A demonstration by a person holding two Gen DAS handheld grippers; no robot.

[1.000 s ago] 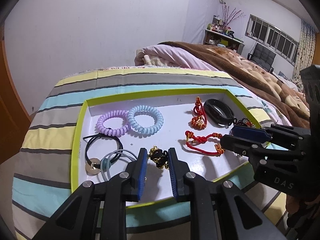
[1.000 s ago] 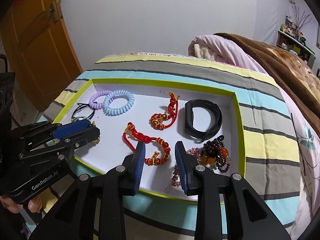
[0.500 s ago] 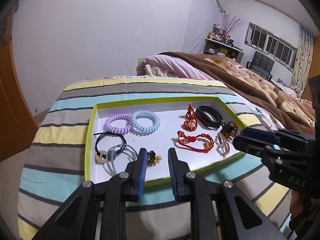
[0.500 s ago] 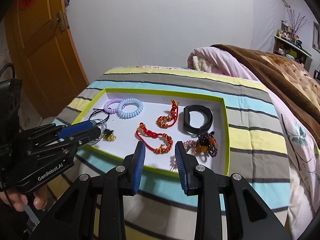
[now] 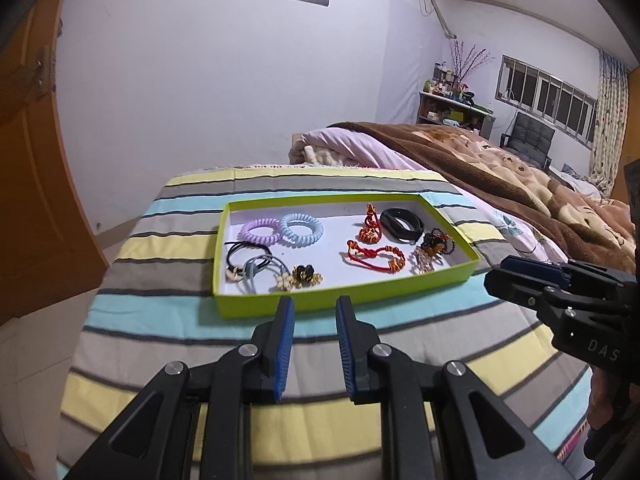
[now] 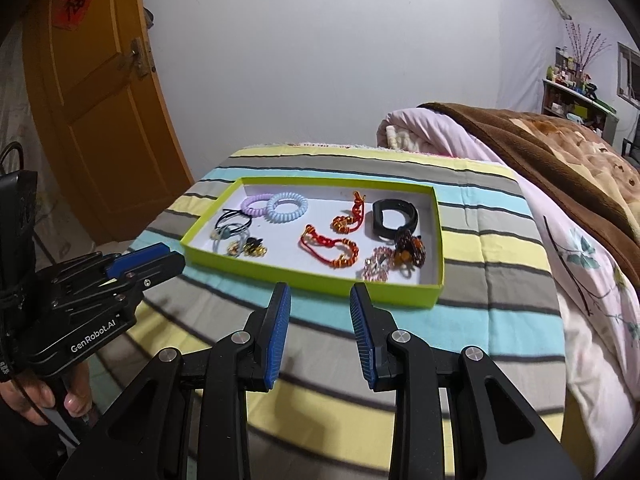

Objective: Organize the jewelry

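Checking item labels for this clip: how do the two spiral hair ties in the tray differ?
The purple tie lies left of the blue tie, nearer the tray's left wall. The blue one looks slightly larger and thicker than the purple one. Both are coiled rings lying flat, touching side by side.

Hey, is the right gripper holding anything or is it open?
Open and empty. The right gripper has blue pads apart with only striped bedspread between them, short of the green tray.

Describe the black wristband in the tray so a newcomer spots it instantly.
Find the lime-green tray on the striped bedspread. In its right half, near the far wall, lies the black wristband. It is the only plain, solid black loop; its neighbours are red cords and beads.
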